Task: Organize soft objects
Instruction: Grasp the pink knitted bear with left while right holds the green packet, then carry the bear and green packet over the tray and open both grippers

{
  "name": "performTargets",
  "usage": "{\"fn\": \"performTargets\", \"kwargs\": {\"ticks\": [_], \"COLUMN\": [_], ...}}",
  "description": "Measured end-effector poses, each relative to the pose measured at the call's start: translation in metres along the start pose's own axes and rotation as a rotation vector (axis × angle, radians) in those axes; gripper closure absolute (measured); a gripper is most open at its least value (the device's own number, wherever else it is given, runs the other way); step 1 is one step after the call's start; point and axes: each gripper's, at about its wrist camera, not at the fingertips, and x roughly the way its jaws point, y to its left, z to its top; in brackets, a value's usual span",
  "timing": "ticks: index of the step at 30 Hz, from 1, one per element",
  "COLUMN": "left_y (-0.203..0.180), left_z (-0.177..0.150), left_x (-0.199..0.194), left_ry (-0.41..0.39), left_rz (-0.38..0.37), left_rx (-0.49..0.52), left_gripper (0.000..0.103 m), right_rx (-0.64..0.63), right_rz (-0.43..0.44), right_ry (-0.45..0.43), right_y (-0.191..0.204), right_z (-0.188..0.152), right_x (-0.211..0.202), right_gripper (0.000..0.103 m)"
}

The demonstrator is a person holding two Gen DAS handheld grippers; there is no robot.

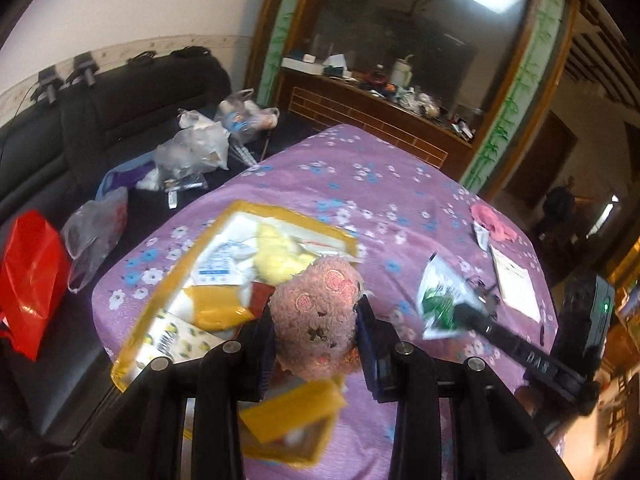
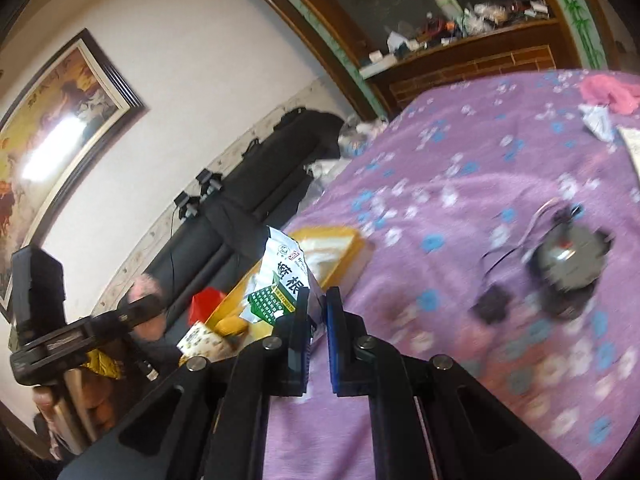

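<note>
My left gripper (image 1: 316,316) is shut on a pink plush toy (image 1: 316,300) and holds it just above the near end of a yellow tray (image 1: 288,216). In the tray lie a yellow plush (image 1: 280,256) and several packets. The tray stands on a table with a purple flowered cloth (image 1: 360,184). My right gripper (image 2: 317,300) is shut on a green and white packet (image 2: 280,276), held in the air near the tray (image 2: 352,256). In the left wrist view the right gripper (image 1: 460,312) and its packet (image 1: 440,300) hang to the right of the tray. In the right wrist view the left gripper (image 2: 154,302) shows at the left, blurred.
A pink cloth (image 1: 494,222) and a white booklet (image 1: 516,280) lie at the table's far right. A round black device with cables (image 2: 568,264) sits on the cloth. Left of the table, a black sofa (image 1: 100,120) holds plastic bags (image 1: 192,152) and a red bag (image 1: 32,280).
</note>
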Motion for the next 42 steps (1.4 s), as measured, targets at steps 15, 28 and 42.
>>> {"fn": "performTargets", "kwargs": {"ticks": [15, 28, 42], "left_y": [0.058, 0.071, 0.058], "left_z": [0.035, 0.030, 0.001], "left_x": [0.089, 0.119, 0.074], "left_ry": [0.076, 0.146, 0.071], "left_rz": [0.101, 0.047, 0.021], "left_rx": [0.009, -0.029, -0.093], "left_gripper": [0.065, 0.029, 0.022], "right_rx": [0.032, 0.012, 0.004], "right_rz": [-0.079, -0.104, -0.030], "right_ry": [0.161, 0.183, 0.054], "right_y": [0.055, 0.056, 0.071], "right_z": [0.038, 0.042, 0.014], "right_x": [0.119, 0.154, 0.075], "right_gripper": [0.096, 0.093, 0.037]}}
